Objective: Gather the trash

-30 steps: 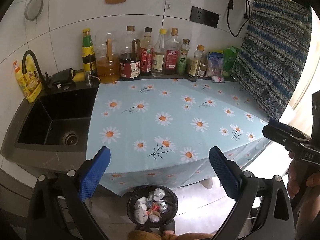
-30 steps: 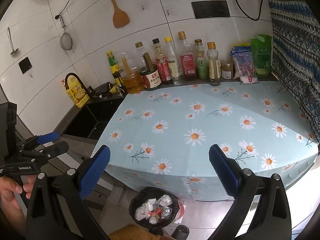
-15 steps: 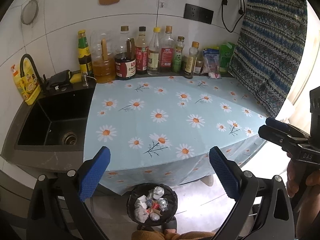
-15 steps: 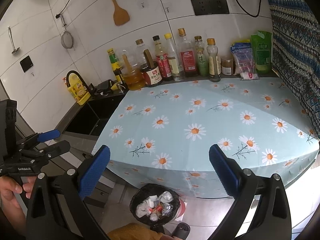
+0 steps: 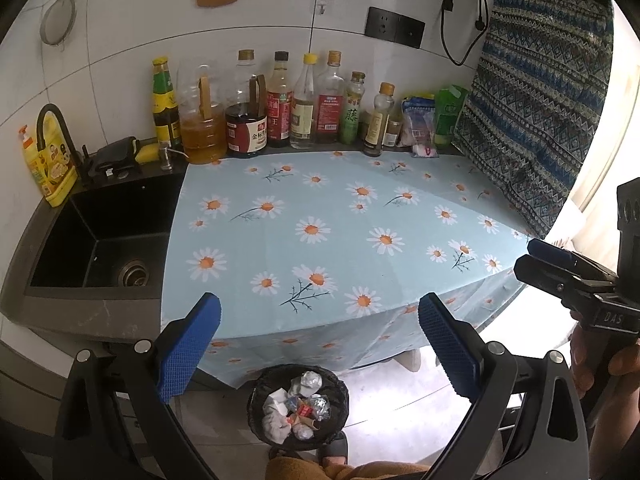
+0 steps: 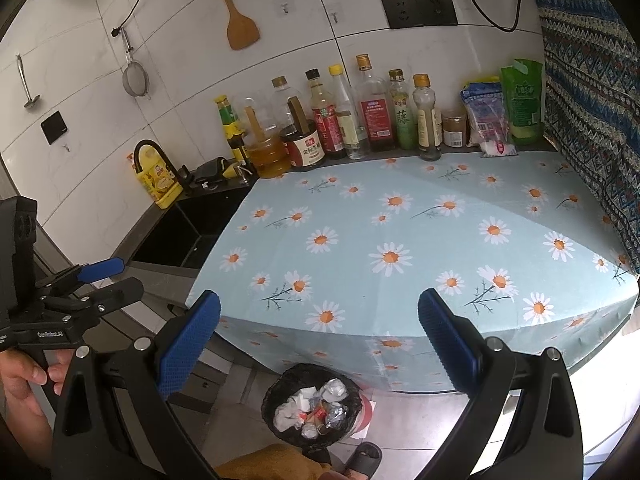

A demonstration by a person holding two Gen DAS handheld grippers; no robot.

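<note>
Daisy-print cloth (image 5: 320, 220) covers the counter, with a black sink (image 5: 100, 248) at its left and a row of sauce bottles (image 5: 280, 104) along the tiled wall. Compared with a second ago, both cameras sit farther back and higher, so the counter looks smaller. Both the left gripper (image 5: 320, 344) and the right gripper (image 6: 320, 340) stand wide apart, holding nothing. On the floor below, the black trash bin (image 5: 298, 408) holds crumpled wrappers and paper; its near rim is cut off by clothing.

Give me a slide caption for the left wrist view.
Open left claw above a trash-filled bin at the daisy tablecloth's edge, empty.
</note>
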